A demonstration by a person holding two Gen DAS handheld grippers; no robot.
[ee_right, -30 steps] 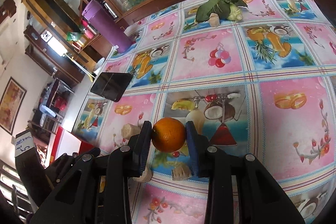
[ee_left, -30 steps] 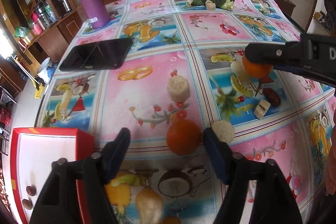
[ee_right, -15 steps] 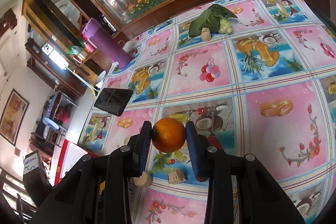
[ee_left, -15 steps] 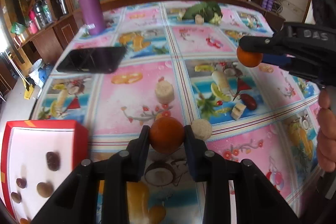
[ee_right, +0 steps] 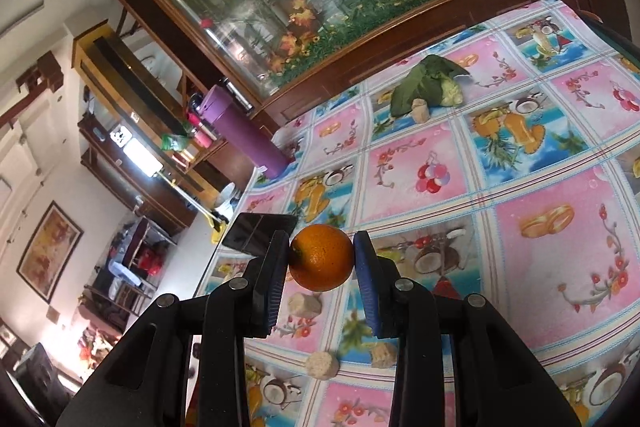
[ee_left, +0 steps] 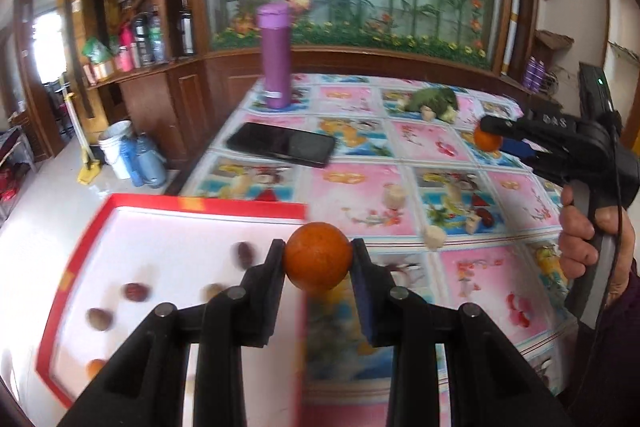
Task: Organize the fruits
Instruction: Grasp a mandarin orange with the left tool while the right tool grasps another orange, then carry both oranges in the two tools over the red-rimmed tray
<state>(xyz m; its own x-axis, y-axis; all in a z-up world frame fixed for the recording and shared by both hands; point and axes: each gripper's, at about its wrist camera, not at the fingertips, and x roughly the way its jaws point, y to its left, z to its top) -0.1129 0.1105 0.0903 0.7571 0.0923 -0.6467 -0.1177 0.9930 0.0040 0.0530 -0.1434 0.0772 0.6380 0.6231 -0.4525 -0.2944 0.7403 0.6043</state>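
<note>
My left gripper (ee_left: 319, 255) is shut on an orange (ee_left: 318, 255) and holds it in the air by the right wall of a red-rimmed white box (ee_left: 208, 203). Inside the box lie several small dark and brown fruits (ee_left: 136, 291). My right gripper (ee_right: 321, 255) is shut on a second orange (ee_right: 321, 256), raised above the table. From the left wrist view the right gripper (ee_left: 489, 137) with its orange (ee_left: 486, 140) shows at the right, a person's hand (ee_left: 588, 247) on its handle.
The fruit-patterned tablecloth (ee_left: 440, 147) carries pale cut fruit chunks (ee_right: 322, 365), a dark date (ee_left: 485, 215), a black phone (ee_left: 280, 143), a purple bottle (ee_left: 274, 57) and a green leafy vegetable (ee_right: 430, 83) at the far side. A wooden cabinet with a flower panel stands behind.
My left gripper shut on the orange, lifted it off the table and carried it left toward the red-rimmed box. My right gripper rose a little and tipped up, still gripping its orange.
</note>
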